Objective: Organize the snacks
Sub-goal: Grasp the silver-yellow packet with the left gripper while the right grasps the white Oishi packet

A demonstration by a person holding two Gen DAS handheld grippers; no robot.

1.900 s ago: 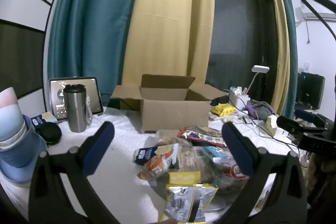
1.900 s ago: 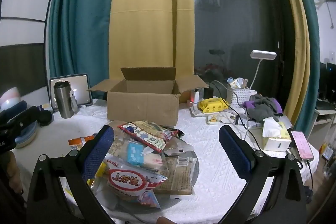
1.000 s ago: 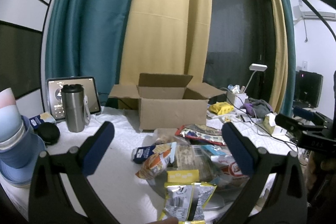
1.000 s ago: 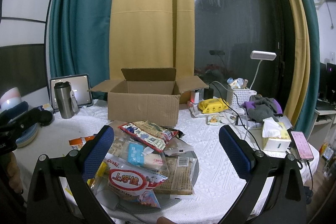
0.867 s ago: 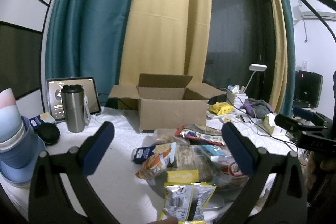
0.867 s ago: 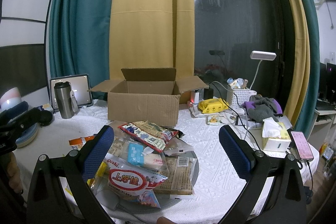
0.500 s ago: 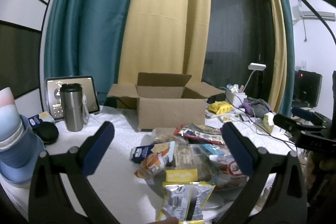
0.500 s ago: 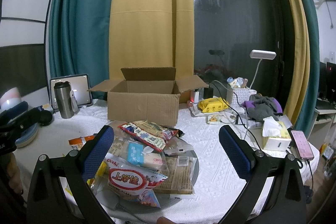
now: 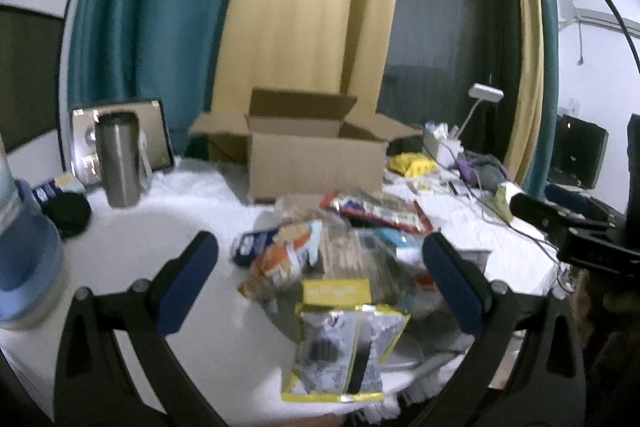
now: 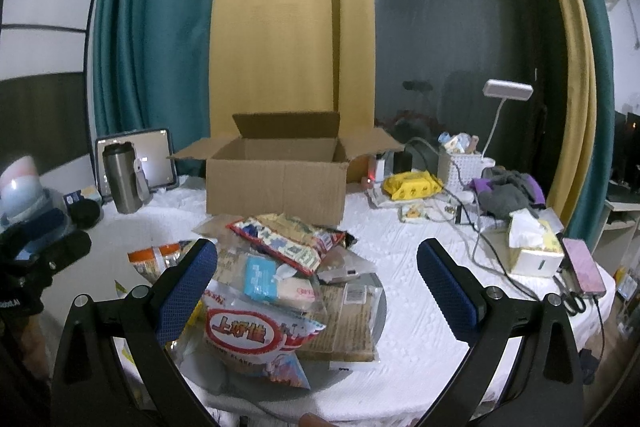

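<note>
Between your two pairs of blue pads nothing is held: the left gripper (image 9: 320,267) stands wide apart and empty, and the right gripper (image 10: 317,275) is spread the same way, both above the heap and touching nothing.

At 6 o'clock under the left gripper lies the silver and yellow packet (image 9: 344,351), the nearest one, at the near edge of the pile. It looks light and crinkly, a foil skin that I judge slippery; take it across the flat sealed edge, not over the puffed middle, and close gently so the contents do not break.

At 6 o'clock of the right gripper you have the red and white chip bag (image 10: 250,339), full of air and soft. I think it will slide out if you squeeze the belly; pinch its top seam instead. Above it, at 12 o'clock, rests the long red snack bag (image 10: 288,239), on top of the heap and easy to lift first.

Further out at 12 o'clock the cardboard box (image 10: 276,187) stands open with its flaps out, near the pile. At 10 o'clock stands the steel tumbler (image 10: 122,183), well apart.
</note>
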